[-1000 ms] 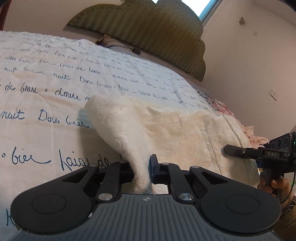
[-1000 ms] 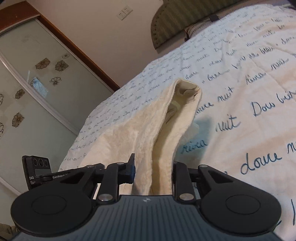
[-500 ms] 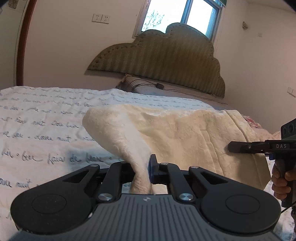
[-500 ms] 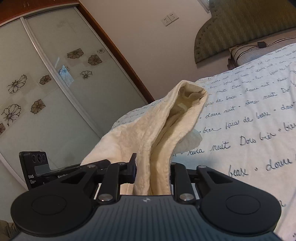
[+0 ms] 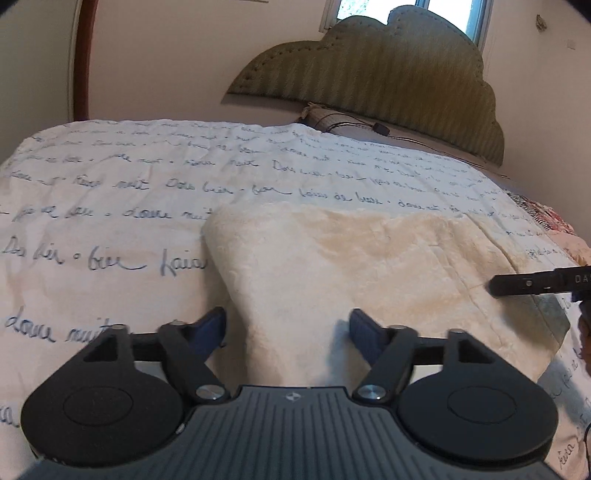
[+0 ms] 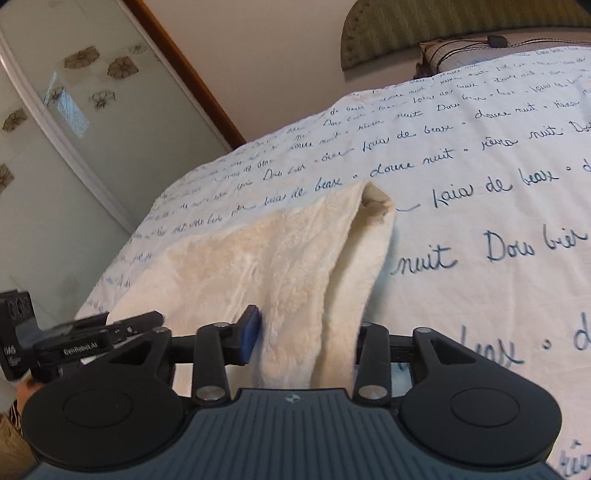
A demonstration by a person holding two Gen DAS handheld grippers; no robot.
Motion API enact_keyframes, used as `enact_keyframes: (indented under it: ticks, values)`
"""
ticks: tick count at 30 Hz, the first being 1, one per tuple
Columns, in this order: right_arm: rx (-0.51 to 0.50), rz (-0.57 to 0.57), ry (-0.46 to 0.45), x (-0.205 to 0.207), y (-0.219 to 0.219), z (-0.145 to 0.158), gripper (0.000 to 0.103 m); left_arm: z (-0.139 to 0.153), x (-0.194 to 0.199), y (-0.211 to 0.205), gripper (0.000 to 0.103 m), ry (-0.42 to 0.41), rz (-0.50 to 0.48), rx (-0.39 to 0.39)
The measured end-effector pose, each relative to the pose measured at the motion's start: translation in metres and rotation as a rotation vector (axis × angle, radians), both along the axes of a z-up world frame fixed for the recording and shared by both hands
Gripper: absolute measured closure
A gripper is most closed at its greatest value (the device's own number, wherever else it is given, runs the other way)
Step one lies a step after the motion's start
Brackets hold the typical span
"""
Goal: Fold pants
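Fingers of the left gripper [image 5: 288, 328] stand spread wide, blue pads facing each other across a hump of cream cloth that rises between them without being pinched — released, as far as its own view shows. The right gripper [image 6: 306, 338] is likewise parted: its left pad [image 6: 250, 334] sits just at the edge of the fabric ridge and the right finger stands off from it, so nothing is clamped there either.

Outward from both claws lie the pants [image 5: 369, 277], a cream textured garment doubled over and resting on the bedspread [image 5: 110, 192] with its blue handwriting print. The folded bundle runs straight ahead from each gripper. From the left wrist view it broadens rightward toward the other tool's finger [image 5: 517, 284], which lies over the cloth's right side. From the right wrist view the pants [image 6: 280, 258] taper away to a rolled end, open like a tube mouth, pointing up the bed toward the headboard [image 6: 443, 33].

So the long axis of the bundle that shows runs across the two grippers, one at each near corner. Neither hand is clearly the nearer. My judgement: this fold has just been laid down, and any next fold would turn on re-gripping the near edge and carrying it along the direction both claws already face — away, up the bed.
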State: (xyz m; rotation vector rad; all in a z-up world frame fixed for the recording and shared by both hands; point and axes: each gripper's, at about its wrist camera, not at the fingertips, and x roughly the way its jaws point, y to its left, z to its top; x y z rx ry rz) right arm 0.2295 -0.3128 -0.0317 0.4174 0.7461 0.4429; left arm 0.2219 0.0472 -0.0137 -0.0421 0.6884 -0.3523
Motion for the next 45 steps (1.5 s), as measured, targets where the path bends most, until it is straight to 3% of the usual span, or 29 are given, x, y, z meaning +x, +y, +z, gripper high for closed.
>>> enact_keyframes:
  ticks: [2, 4, 7, 9, 12, 15, 16, 22, 24, 27, 31, 32, 36, 40, 43, 45]
  values:
    - [-0.047, 0.006, -0.007, -0.008, -0.006, 0.007, 0.053, 0.009, -0.011, 0.006, 0.017, -0.057, 0.036, 0.052]
    - [-0.149, -0.060, -0.075, -0.019, -0.008, 0.022, 0.052, 0.023, -0.018, 0.007, 0.016, -0.116, 0.032, 0.068]
    - [-0.320, -0.172, -0.234, -0.026, 0.008, 0.051, 0.050, 0.045, -0.022, -0.008, 0.012, -0.156, -0.026, 0.027]
    - [-0.331, -0.095, -0.293, -0.021, 0.028, 0.062, 0.050, 0.052, -0.019, -0.026, 0.008, -0.154, -0.096, -0.007]
    - [-0.369, 0.037, -0.254, 0.002, 0.064, 0.054, 0.052, 0.035, -0.006, -0.055, 0.006, -0.076, -0.156, 0.027]
    - [-0.528, 0.049, -0.160, 0.023, 0.088, 0.021, 0.052, -0.003, 0.003, -0.061, 0.015, 0.033, -0.133, 0.128]
    - [-0.548, 0.054, -0.163, 0.022, 0.090, 0.013, 0.051, -0.009, -0.001, -0.059, 0.015, 0.021, -0.122, 0.145]
    - [-0.449, 0.003, -0.269, -0.047, 0.079, 0.036, 0.050, 0.015, -0.067, -0.044, 0.010, -0.128, -0.054, 0.166]
    - [-0.434, 0.032, -0.296, -0.076, 0.082, 0.039, 0.048, 0.012, -0.080, -0.044, 0.009, -0.104, -0.055, 0.160]
    - [-0.448, 0.060, -0.252, -0.098, 0.089, 0.025, 0.047, -0.005, -0.082, -0.042, 0.005, -0.073, -0.029, 0.151]
    - [-0.469, 0.042, -0.221, -0.097, 0.094, 0.000, 0.047, 0.000, -0.079, -0.030, 0.015, -0.023, 0.021, 0.074]
    - [-0.452, 0.019, -0.212, -0.099, 0.093, 0.004, 0.047, 0.006, -0.085, -0.028, 0.018, -0.038, 0.026, 0.068]
    - [-0.431, -0.003, -0.273, -0.125, 0.100, 0.023, 0.046, 0.022, -0.113, -0.030, 0.012, -0.111, 0.035, 0.085]
    - [-0.426, 0.005, -0.194, -0.121, 0.106, 0.002, 0.038, 0.006, -0.109, -0.042, 0.013, -0.058, 0.026, 0.144]
    - [-0.422, -0.018, -0.183, -0.124, 0.108, -0.002, 0.036, 0.008, -0.115, -0.038, 0.012, -0.042, 0.036, 0.092]
    - [-0.402, -0.039, -0.189, -0.132, 0.107, 0.006, 0.019, 0.012, -0.121, -0.038, 0.012, -0.052, 0.038, 0.087]
